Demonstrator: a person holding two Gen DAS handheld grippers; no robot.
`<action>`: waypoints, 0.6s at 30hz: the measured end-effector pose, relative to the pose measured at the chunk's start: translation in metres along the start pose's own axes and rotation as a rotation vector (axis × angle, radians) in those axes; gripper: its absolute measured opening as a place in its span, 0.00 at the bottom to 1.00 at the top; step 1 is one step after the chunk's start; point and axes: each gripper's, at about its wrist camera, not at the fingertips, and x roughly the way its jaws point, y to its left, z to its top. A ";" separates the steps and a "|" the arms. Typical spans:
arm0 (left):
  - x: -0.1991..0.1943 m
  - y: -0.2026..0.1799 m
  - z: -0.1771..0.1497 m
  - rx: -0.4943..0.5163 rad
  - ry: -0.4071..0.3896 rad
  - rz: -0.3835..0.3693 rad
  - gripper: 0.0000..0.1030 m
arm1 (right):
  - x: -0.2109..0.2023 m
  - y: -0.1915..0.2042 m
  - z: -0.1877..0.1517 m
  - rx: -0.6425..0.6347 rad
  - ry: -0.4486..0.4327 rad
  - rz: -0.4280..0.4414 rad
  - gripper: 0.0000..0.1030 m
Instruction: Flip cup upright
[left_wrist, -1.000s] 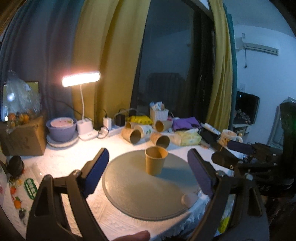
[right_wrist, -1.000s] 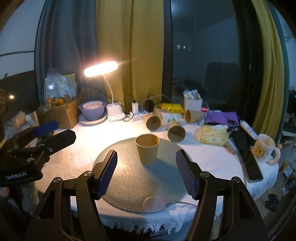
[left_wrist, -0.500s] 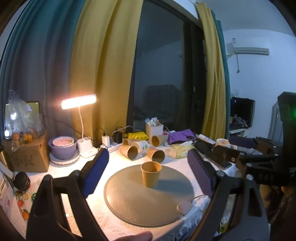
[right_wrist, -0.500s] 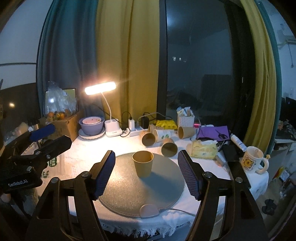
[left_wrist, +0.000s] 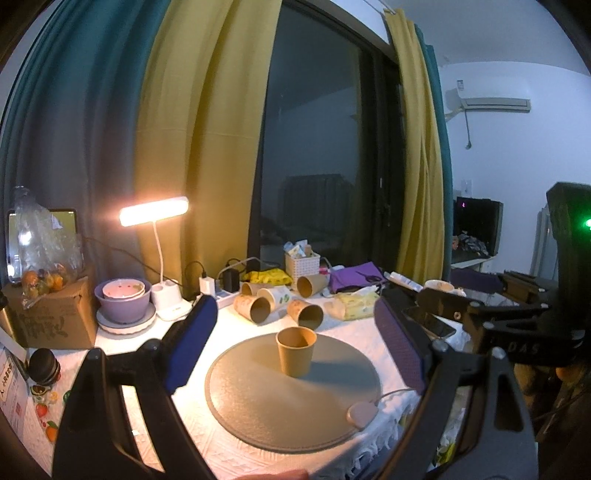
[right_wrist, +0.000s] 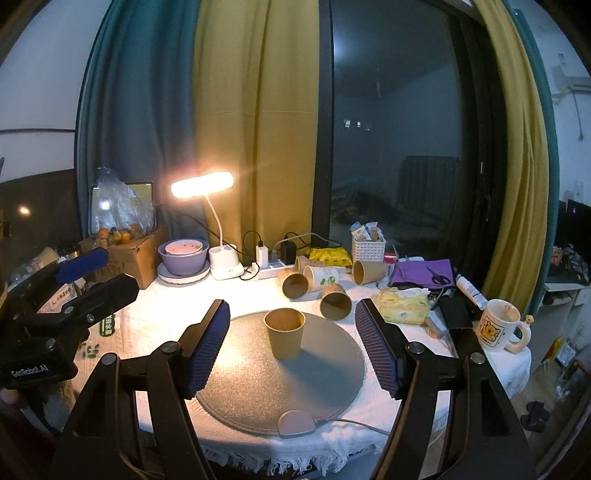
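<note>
Your cup (right_wrist: 284, 333) sits upright on the mat (right_wrist: 325, 373), centred ahead of both tongs (right_wrist: 293, 347), which gape wide, empty, looks done.

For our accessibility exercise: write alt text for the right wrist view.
A brown paper cup stands upright on a round grey mat, framed by the open right gripper. Behind it, more cups lie tipped near a lit desk lamp.
</note>
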 end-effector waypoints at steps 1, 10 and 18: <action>0.000 0.000 0.000 0.000 -0.001 0.001 0.85 | 0.000 0.000 0.000 0.000 0.000 -0.001 0.71; 0.000 -0.001 0.000 0.000 -0.001 0.001 0.85 | 0.000 0.000 -0.001 0.001 0.000 -0.001 0.71; -0.001 -0.002 0.000 -0.001 -0.001 0.001 0.85 | 0.000 0.000 -0.002 0.002 0.003 0.000 0.71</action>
